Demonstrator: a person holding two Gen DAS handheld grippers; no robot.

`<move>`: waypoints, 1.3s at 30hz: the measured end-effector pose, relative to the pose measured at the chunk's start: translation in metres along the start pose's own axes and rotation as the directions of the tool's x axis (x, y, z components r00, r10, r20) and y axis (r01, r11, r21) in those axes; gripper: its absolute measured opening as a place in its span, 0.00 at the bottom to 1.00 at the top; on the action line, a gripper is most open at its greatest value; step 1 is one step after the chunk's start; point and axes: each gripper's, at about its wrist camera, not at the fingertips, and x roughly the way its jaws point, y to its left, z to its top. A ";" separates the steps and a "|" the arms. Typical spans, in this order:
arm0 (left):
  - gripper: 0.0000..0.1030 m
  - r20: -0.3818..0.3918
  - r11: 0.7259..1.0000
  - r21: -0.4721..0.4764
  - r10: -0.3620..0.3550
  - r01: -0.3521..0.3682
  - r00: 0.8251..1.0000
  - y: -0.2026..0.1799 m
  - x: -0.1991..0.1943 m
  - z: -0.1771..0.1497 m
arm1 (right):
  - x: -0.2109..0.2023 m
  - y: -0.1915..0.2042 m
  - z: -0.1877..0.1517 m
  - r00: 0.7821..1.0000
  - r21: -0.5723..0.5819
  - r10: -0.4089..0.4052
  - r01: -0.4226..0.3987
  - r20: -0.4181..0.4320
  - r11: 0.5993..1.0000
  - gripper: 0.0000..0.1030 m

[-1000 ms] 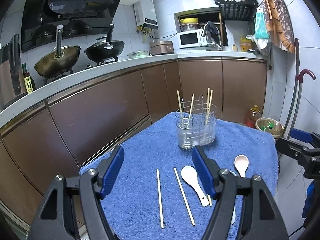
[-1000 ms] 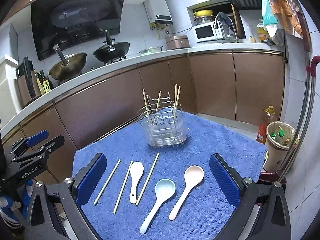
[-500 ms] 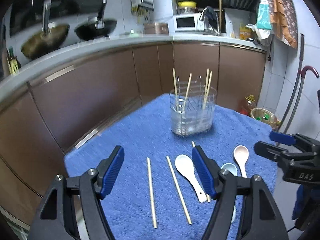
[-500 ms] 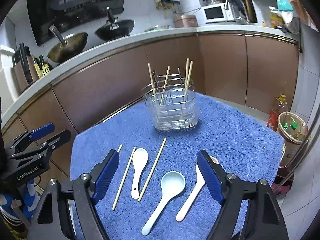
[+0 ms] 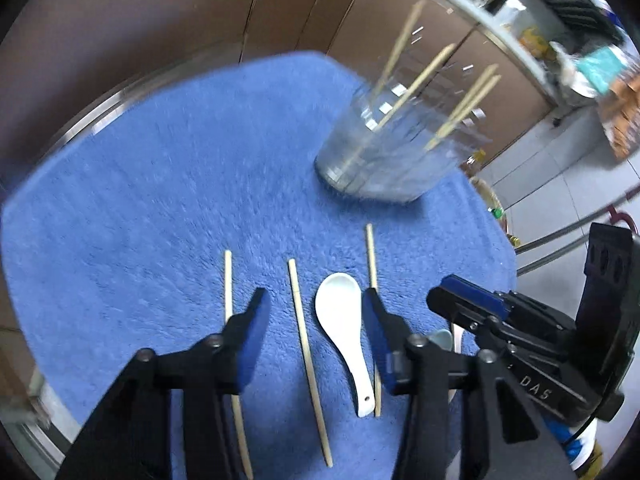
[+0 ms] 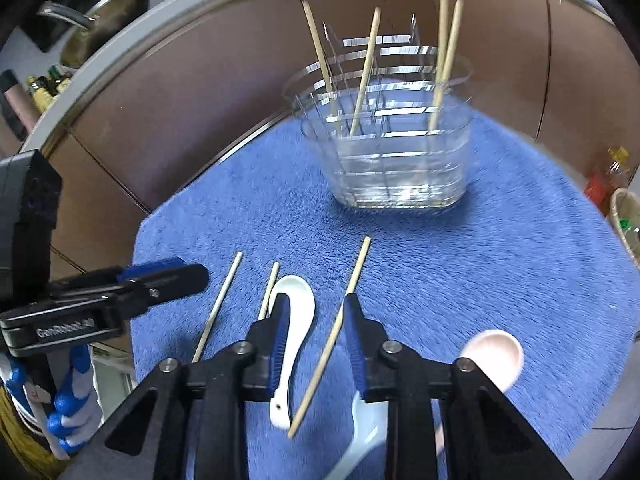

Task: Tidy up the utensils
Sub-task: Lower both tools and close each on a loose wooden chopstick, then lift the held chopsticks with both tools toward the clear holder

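Observation:
A clear utensil holder [image 5: 384,156] [image 6: 396,152] with several chopsticks upright stands on a blue towel [image 5: 160,184] [image 6: 500,248]. My left gripper [image 5: 316,312] is open, low over the towel, with a chopstick [image 5: 306,344] and a white spoon [image 5: 344,332] between its fingers. My right gripper [image 6: 314,320] is open, partly closed, around another chopstick [image 6: 340,320], not touching it. The white spoon [image 6: 298,320] lies under its left finger. A pink spoon [image 6: 494,354] and a pale blue spoon [image 6: 364,436] lie to the right.
Two more chopsticks [image 6: 218,306] [image 6: 269,288] lie left of the white spoon. Brown cabinets [image 6: 200,92] rise behind the towel. A basket with bottles [image 6: 626,216] stands on the floor at the right. The other gripper shows in each view [image 5: 520,328] [image 6: 100,300].
Both grippers have dropped low toward the towel and tilted down. The right gripper's jaws have narrowed around a chopstick. The left gripper has narrowed a little over a chopstick and the white spoon.

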 end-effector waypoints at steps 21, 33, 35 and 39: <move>0.11 -0.247 0.994 -0.057 0.072 -0.089 0.966 0.010 0.087 0.028 | 0.088 -0.001 0.033 0.976 -0.048 -0.132 0.126 -0.171 0.991 0.09; 0.07 -0.236 0.987 -0.022 0.152 -0.161 0.960 -0.019 0.105 0.026 | 0.108 0.022 0.033 0.969 -0.071 -0.189 0.180 -0.158 0.981 0.09; 0.07 -0.236 0.986 -0.019 0.155 -0.164 0.959 -0.020 0.105 0.026 | 0.105 0.021 0.029 0.967 -0.073 -0.196 0.186 -0.164 0.980 0.09; 0.07 -0.234 0.985 -0.014 0.162 -0.170 0.959 -0.025 0.106 0.026 | 0.106 0.013 0.023 0.960 -0.083 -0.207 0.194 -0.190 0.977 0.10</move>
